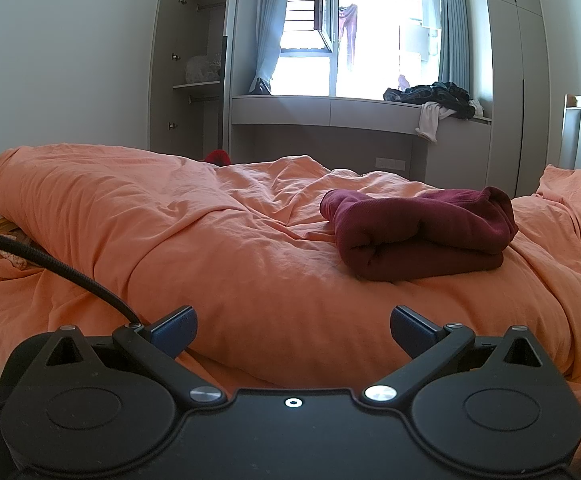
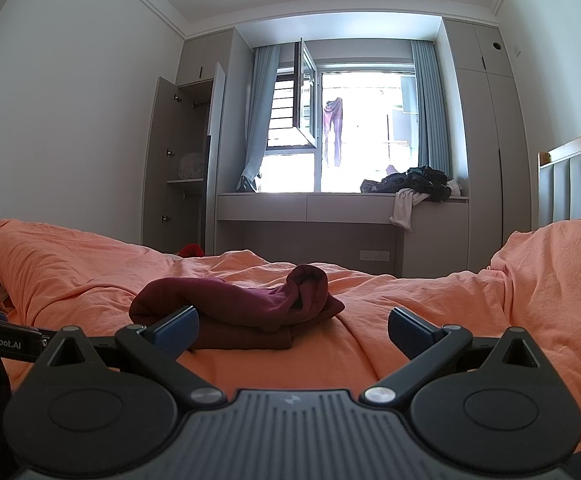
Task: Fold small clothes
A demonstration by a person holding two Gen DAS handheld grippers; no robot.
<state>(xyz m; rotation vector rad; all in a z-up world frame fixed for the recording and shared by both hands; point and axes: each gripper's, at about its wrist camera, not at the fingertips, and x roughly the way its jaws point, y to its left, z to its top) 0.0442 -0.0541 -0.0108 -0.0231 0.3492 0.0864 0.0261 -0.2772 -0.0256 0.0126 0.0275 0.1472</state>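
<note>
Blue-padded, our left tongs (image 1: pixel 293 330) stand spread wide and empty above the orange duvet (image 1: pixel 210 248); our right tongs (image 2: pixel 293 330) gape the same, holding nothing. Ahead of both lies the folded maroon garment (image 1: pixel 418 236), resting on the duvet, apart from either pair. Beyond the bed, dark clothes (image 2: pixel 418 182) heap on the window ledge (image 2: pixel 310 196).

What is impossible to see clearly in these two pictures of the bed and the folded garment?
- Maroon garment, right wrist view: near left corner hidden behind the right gripper.
- Dark clothes pile on the window ledge, both views: too small to identify pieces.
- Open wardrobe, left wrist view: shelf contents blurred.
</note>
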